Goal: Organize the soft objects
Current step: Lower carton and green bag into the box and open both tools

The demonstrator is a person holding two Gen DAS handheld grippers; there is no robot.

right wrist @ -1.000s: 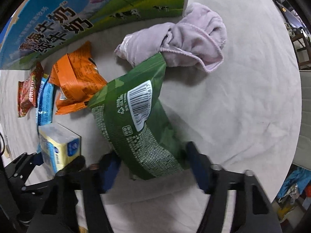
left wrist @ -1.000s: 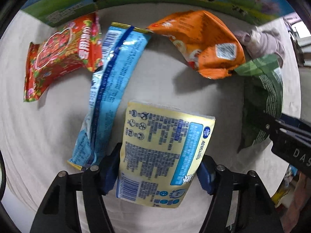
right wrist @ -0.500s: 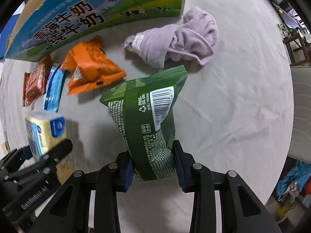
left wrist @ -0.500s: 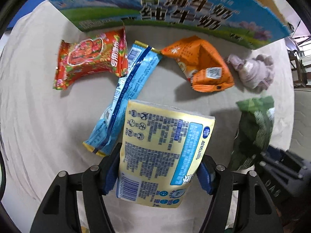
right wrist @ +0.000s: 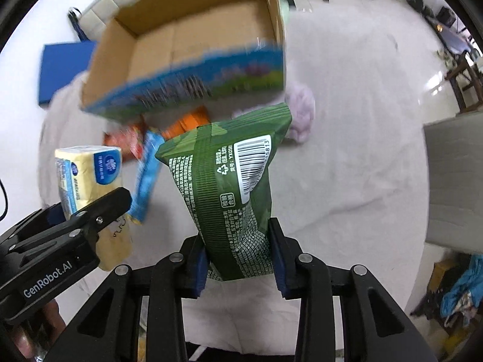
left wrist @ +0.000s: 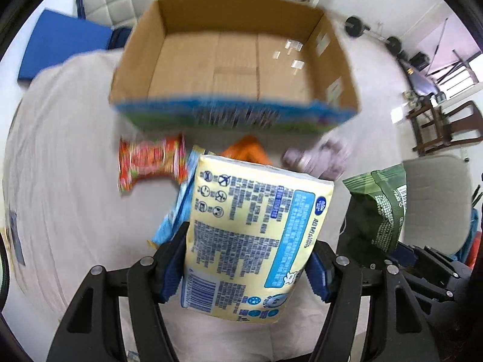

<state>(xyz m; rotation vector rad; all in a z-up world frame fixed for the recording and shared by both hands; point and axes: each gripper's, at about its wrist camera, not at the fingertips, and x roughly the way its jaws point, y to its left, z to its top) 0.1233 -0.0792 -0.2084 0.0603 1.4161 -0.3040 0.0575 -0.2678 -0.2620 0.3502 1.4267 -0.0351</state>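
My left gripper (left wrist: pixel 246 267) is shut on a yellow tissue pack (left wrist: pixel 256 235) and holds it high above the cloth-covered surface; the pack also shows in the right wrist view (right wrist: pixel 87 175). My right gripper (right wrist: pixel 240 259) is shut on a green snack bag (right wrist: pixel 229 187), also lifted; it shows at the right of the left wrist view (left wrist: pixel 377 208). An open cardboard box (left wrist: pixel 235 60) with a blue printed front stands ahead, its inside bare (right wrist: pixel 193 36). A red bag (left wrist: pixel 151 163), a blue bag (left wrist: pixel 178 211), an orange bag (left wrist: pixel 247 150) and a lilac cloth (left wrist: pixel 317 157) lie before the box.
A blue mat (left wrist: pixel 60 45) lies on the floor at the far left. Chairs and a table (left wrist: pixel 443 126) stand at the right, with weights (left wrist: pixel 392 42) behind. A grey cushion (right wrist: pixel 452 181) is at the right edge.
Both grippers have risen and tilted up with their packs, so the open top of the box now shows. The bags on the cloth have dropped farther below.
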